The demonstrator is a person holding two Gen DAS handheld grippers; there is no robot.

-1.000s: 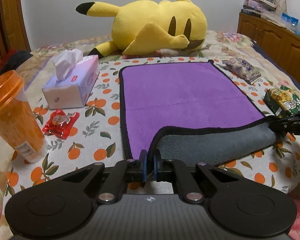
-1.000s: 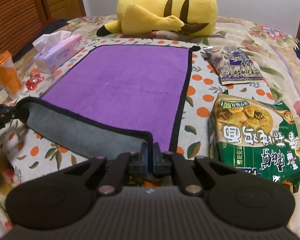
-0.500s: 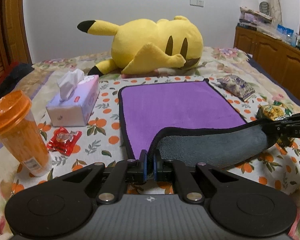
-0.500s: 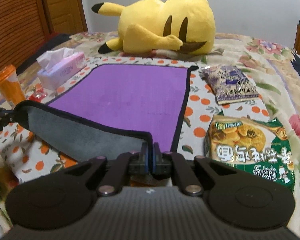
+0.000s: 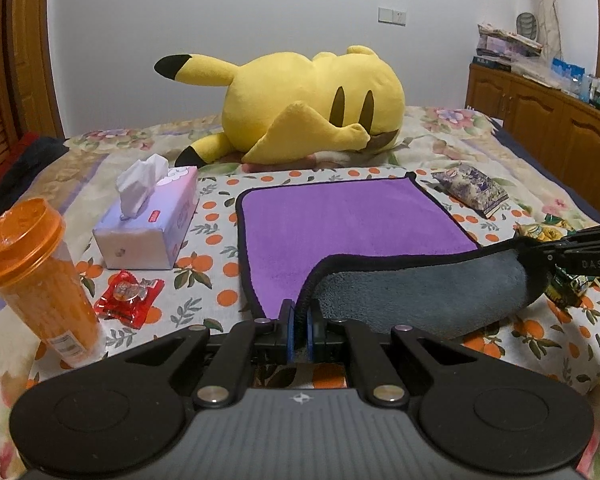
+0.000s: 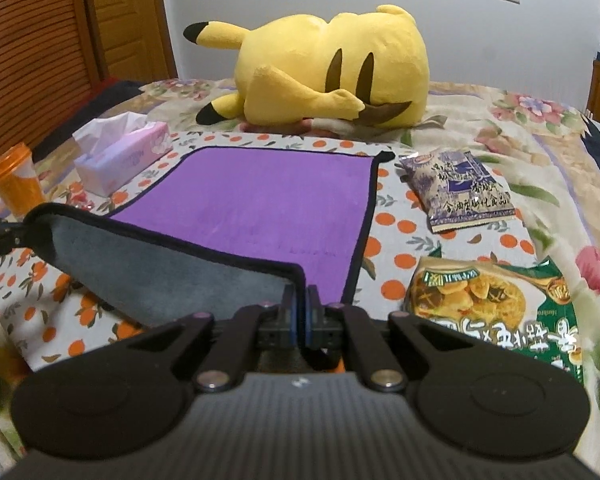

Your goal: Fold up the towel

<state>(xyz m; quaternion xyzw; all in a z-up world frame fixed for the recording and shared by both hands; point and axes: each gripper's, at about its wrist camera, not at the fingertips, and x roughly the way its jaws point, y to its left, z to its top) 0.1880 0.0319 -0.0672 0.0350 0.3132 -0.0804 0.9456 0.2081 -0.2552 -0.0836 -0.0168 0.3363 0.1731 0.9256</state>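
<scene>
The purple microfibre towel with black piping and a grey underside [image 5: 352, 224] lies on the orange-patterned cloth [image 5: 216, 240] spread over the bed, its long axis running away from the cameras toward the yellow plush toy [image 5: 312, 108]. Its near edge is lifted and turned back, grey side showing, stretched between both tools. The left gripper [image 5: 299, 322] is clamped on the near left corner; the right gripper [image 6: 300, 308] is clamped on the near right corner. Left of the towel sit a tissue box [image 5: 148, 224], a red candy wrapper [image 5: 128, 296] and an orange lidded cup [image 5: 32, 280]; right of it lie a purple snack packet [image 6: 456, 192] and a green noodle packet [image 6: 496, 308].
</scene>
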